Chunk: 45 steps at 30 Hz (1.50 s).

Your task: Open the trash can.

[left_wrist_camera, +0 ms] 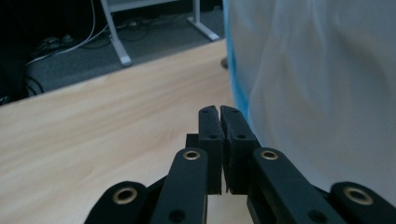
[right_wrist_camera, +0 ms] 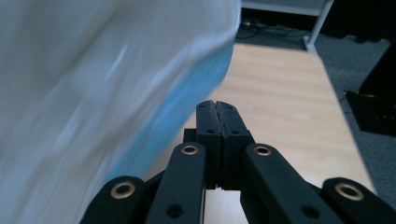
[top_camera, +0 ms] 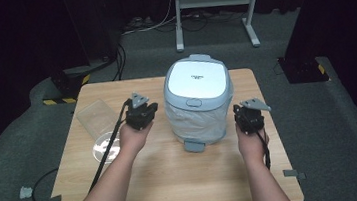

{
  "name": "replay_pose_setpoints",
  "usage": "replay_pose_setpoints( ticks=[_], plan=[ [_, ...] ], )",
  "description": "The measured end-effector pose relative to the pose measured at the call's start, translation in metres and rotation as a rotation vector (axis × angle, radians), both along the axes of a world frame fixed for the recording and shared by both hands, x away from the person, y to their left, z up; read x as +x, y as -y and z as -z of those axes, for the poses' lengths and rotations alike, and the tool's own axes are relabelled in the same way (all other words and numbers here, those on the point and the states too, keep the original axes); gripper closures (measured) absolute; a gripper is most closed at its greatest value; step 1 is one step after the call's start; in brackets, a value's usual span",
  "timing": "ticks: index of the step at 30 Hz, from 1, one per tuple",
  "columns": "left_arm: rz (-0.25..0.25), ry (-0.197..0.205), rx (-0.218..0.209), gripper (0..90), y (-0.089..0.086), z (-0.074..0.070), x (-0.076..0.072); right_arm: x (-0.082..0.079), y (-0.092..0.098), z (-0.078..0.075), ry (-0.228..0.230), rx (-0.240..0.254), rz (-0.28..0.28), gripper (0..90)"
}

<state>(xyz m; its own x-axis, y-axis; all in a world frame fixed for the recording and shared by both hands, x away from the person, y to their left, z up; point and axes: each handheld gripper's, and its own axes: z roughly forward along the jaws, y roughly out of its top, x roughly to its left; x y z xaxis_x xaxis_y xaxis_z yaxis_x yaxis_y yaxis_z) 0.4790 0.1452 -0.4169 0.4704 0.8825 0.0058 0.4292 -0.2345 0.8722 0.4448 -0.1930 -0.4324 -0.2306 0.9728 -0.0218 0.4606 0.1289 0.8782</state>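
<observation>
High view: claws (top_camera: 143, 115) (top_camera: 249, 116) flanking bin (top_camera: 197, 101).

Pedal bin (top_camera: 197, 101) stands upright mid-table between my hands, pale blue-grey, white lid shut, white liner bag draped down its sides, foot pedal facing me.

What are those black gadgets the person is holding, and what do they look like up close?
Each hand holds a black two-jaw gripper: left gripper, right gripper. Each carries a grey three-cornered plate on top and trails a black cable. Up close, the jaws are flat black bars on linked arms with brass-ringed pivots. The forearms are bare, no sleeves.
</observation>
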Motion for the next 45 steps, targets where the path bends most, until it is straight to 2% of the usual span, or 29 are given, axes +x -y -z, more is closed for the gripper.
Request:
replay_pose_setpoints(
  ticks=[2, 3, 4, 5, 6, 7, 8, 9, 10, 14, 16, 20, 21, 24, 26, 28, 29, 33, 38, 39, 41, 43, 44, 45],
  plan=[
    [0.007, -0.007, -0.008, 86.9, 0.01, 0.002, 0.012, 0.01, -0.001, -0.006, 0.012, 0.014, -0.006, 89.1],
    [0.017, -0.018, -0.014, 89.5, 0.016, 0.006, 0.019, 0.017, -0.004, -0.01, 0.014, 0.036, -0.03, 89.6],
    [0.017, -0.018, -0.014, 89.6, 0.016, 0.006, 0.019, 0.017, -0.004, -0.01, 0.014, 0.036, -0.03, 89.6],
    [0.031, -0.023, -0.019, 89.6, 0.019, 0.009, 0.021, 0.019, -0.011, -0.011, 0.018, 0.031, -0.06, 89.8],
    [0.045, -0.023, -0.009, 89.6, 0.022, 0.01, 0.021, 0.019, -0.011, -0.011, 0.018, 0.031, -0.06, 89.8],
    [0.05, -0.016, -0.008, 89.7, 0.026, 0.012, 0.019, 0.019, -0.018, -0.01, 0.022, 0.01, -0.098, 90.0],
    [0.05, -0.016, -0.008, 89.7, 0.026, 0.012, 0.019, 0.019, -0.018, -0.01, 0.022, 0.01, -0.098, 90.0],
    [0.047, -0.015, -0.014, 89.7, 0.027, 0.012, 0.019, 0.018, -0.021, -0.01, 0.032, -0.014, -0.084, 90.0],
    [0.051, -0.021, -0.03, 89.7, 0.025, 0.013, 0.018, 0.018, -0.02, -0.01, 0.028, 0.008, -0.083, 90.0],
    [0.04, -0.009, -0.001, 89.8, 0.023, 0.012, 0.009, 0.016, -0.022, -0.009, 0.034, 0.0, -0.1, 90.0],
    [0.028, -0.012, 0.016, 89.8, 0.015, 0.011, 0.001, 0.014, -0.029, -0.009, 0.034, -0.006, -0.112, 90.0],
    [-0.006, -0.013, 0.018, 89.8, 0.003, 0.011, -0.01, 0.009, -0.045, -0.008, 0.038, -0.016, -0.151, 90.0],
    [-0.024, -0.019, 0.025, 89.8, -0.007, 0.01, -0.019, 0.007, -0.05, -0.008, 0.039, -0.017, -0.162, 90.0],
    [-0.054, -0.025, 0.045, 89.7, -0.022, 0.008, -0.031, 0.003, -0.065, -0.007, 0.04, -0.017, -0.193, 90.0],
    [-0.066, -0.026, 0.041, 89.7, -0.027, 0.008, -0.034, 0.002, -0.07, -0.007, 0.041, -0.016, -0.202, 90.0],
    [-0.084, -0.032, 0.034, 89.7, -0.042, 0.009, -0.042, 0.0, -0.085, -0.006, 0.045, -0.015, -0.23, 90.0],
    [-0.084, -0.032, 0.034, 89.7, -0.042, 0.009, -0.042, 0.0, -0.085, -0.006, 0.045, -0.015, -0.23, 90.0],
    [-0.102, -0.038, 0.013, 89.7, -0.06, 0.01, -0.048, -0.002, -0.107, -0.005, 0.048, -0.025, -0.256, 90.0],
    [-0.098, -0.038, -0.005, 89.7, -0.067, 0.011, -0.05, -0.002, -0.112, -0.003, 0.043, -0.038, -0.262, 90.0],
    [-0.113, -0.028, -0.054, 89.7, -0.064, 0.013, -0.049, -0.001, -0.111, -0.002, 0.04, -0.05, -0.275, 90.0],
    [-0.112, -0.027, -0.061, 89.7, -0.063, 0.013, -0.049, -0.002, -0.11, -0.002, 0.041, -0.061, -0.278, 90.0],
    [-0.108, -0.022, -0.064, 89.7, -0.063, 0.014, -0.048, -0.002, -0.109, -0.002, 0.036, -0.065, -0.276, 90.0],
    [-0.074, -0.03, -0.016, 89.6, -0.068, 0.012, -0.048, -0.002, -0.109, -0.003, 0.034, -0.066, -0.277, 90.0],
    [-0.065, -0.029, -0.019, 89.5, -0.07, 0.012, -0.048, -0.003, -0.109, -0.003, 0.036, -0.081, -0.284, 89.9]
  ],
)
